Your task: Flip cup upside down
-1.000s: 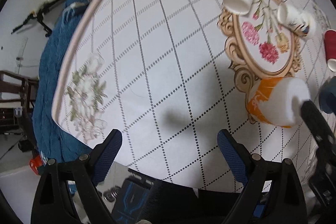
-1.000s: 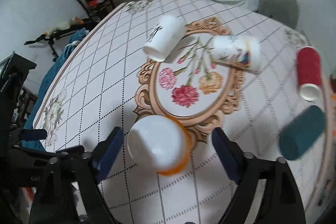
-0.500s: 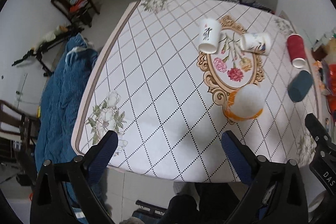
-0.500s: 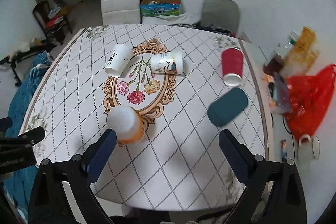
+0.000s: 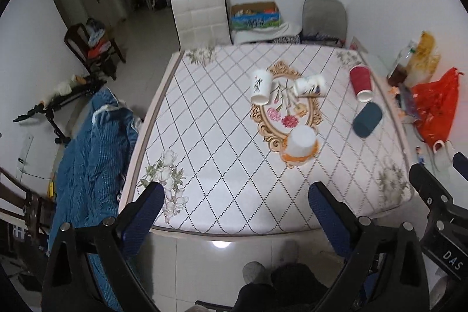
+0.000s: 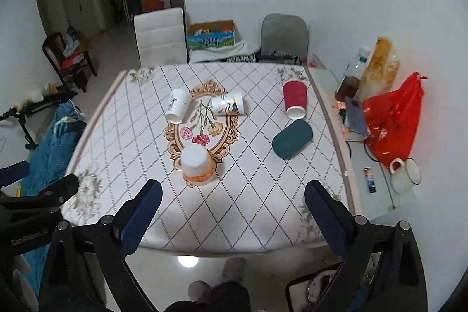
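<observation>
An orange-and-white cup [image 5: 301, 146] [image 6: 196, 163] stands upside down on the table, at the near end of the floral medallion. Four other cups lie on their sides: a white one with black writing [image 5: 259, 86] [image 6: 177, 105], a white patterned one [image 5: 310, 86] [image 6: 228, 104], a red one [image 5: 361, 83] [image 6: 294, 98] and a dark teal one [image 5: 367, 123] [image 6: 292, 138]. My left gripper [image 5: 235, 205] is open and empty, high above the table's near edge. My right gripper [image 6: 232, 203] is open and empty, likewise high and back from the table.
The table [image 5: 222, 136] [image 6: 263, 195] has a white diamond-pattern cloth. A glass side shelf [image 6: 377, 183] on the right holds a red bag [image 6: 395, 122], bottles and a mug. A blue blanket [image 5: 93, 154] lies left of the table. Chairs stand at the far end.
Both grippers have pulled up and back, far from the table. The orange-and-white cup, close between the right fingers a second ago, now stands alone upside down on the table.
</observation>
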### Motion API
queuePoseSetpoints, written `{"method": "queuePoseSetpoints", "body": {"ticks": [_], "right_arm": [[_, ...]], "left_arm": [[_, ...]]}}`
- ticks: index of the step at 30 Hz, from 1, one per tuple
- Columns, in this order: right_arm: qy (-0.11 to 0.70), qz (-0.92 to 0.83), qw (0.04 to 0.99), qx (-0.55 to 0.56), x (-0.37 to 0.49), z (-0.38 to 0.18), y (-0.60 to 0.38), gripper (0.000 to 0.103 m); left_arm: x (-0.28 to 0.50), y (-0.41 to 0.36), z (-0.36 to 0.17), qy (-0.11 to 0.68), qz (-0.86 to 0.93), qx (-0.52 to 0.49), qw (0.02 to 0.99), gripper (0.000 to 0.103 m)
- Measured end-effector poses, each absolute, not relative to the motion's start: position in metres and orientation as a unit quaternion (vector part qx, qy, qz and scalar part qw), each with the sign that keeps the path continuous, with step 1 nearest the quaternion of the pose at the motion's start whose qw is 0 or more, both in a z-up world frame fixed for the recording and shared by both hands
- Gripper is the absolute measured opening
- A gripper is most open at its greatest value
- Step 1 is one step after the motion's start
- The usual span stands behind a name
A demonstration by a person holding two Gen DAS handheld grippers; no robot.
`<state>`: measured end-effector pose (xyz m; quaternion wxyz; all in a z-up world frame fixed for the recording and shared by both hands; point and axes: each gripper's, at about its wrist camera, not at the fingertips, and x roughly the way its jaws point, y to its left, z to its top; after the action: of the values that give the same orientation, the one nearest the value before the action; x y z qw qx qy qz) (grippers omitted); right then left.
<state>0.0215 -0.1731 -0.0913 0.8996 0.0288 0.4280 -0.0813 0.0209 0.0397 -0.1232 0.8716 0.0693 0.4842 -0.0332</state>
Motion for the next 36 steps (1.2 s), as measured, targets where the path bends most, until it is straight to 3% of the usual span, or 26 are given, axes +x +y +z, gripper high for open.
{"method": "queuePoseSetpoints", "body": {"ticks": [20,36], "right_arm": [[0.381,-0.052,0.923,0.027,-0.093,0.021,-0.189,0.1],[0.399,-0.031,0.916,0.028,-0.087,0.02,-0.19,0.1]], "left_arm": [[-0.073,0.051,-0.044,0.449,-0.01,0.022,0.893,0.101],[-0.089,0.043,-0.034,0.445,-0.019,0.031,0.895,0.101]]}}
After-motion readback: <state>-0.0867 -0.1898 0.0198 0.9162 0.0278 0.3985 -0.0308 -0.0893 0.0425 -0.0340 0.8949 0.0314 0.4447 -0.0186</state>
